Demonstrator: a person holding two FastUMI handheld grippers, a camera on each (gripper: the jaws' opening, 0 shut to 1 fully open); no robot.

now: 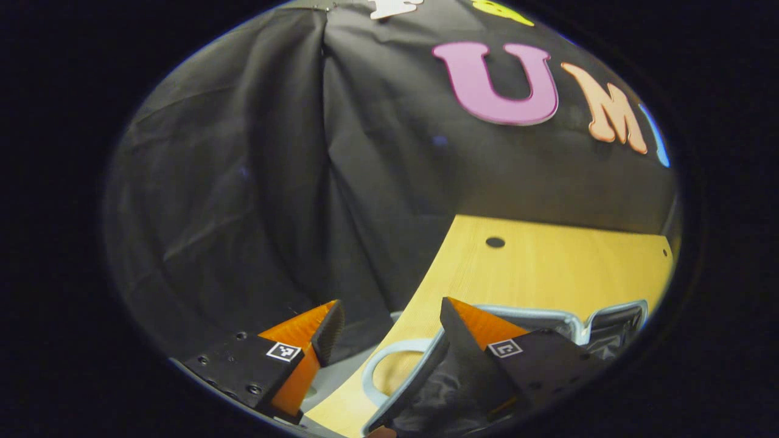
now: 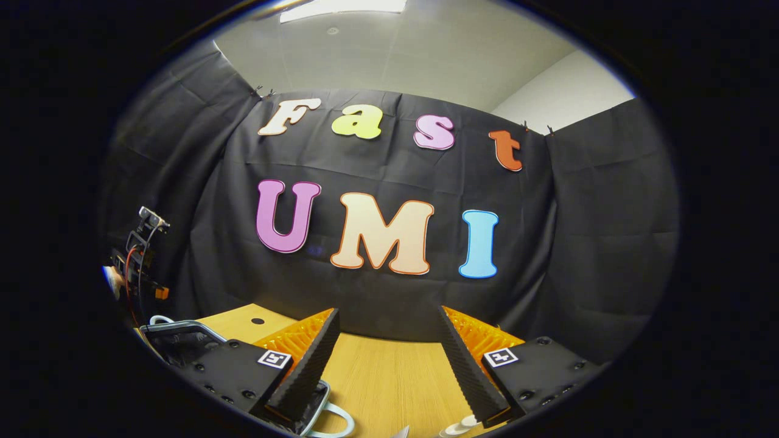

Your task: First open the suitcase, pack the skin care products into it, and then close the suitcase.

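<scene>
the light wooden table (image 1: 548, 274) runs out ahead to the black cloth booth wall (image 2: 389, 292), and low in the left gripper view sits the pale blue-grey suitcase with its dark lining (image 1: 608, 328), lid edge raised, looks open or partly open from here. its light blue loop handle (image 1: 389, 365) curls just beside the left gripper (image 1: 389, 322). in the right gripper view the same case shows at the far left (image 2: 182, 340), and a loop of that handle (image 2: 335, 420) peeks out under the near finger.

step in hand, by my reading: the opening stage or just past it, with packing to come. the skin care products are not something i can pick out for certain; a white scrap at the bottom edge of the right gripper view (image 2: 456, 429) is too cut off to name.

next move calls for one gripper to drop low and find a bottle or tube while the other steadies the lid.

left gripper: orange fingers with black pads spread wide, nothing between them, the right-hand finger (image 1: 468, 340) overlapping the case rim, contact unclear. right gripper (image 2: 389, 347): spread wide too, ribbed pads (image 2: 310, 359) bare, holding nothing above the tabletop.
</scene>
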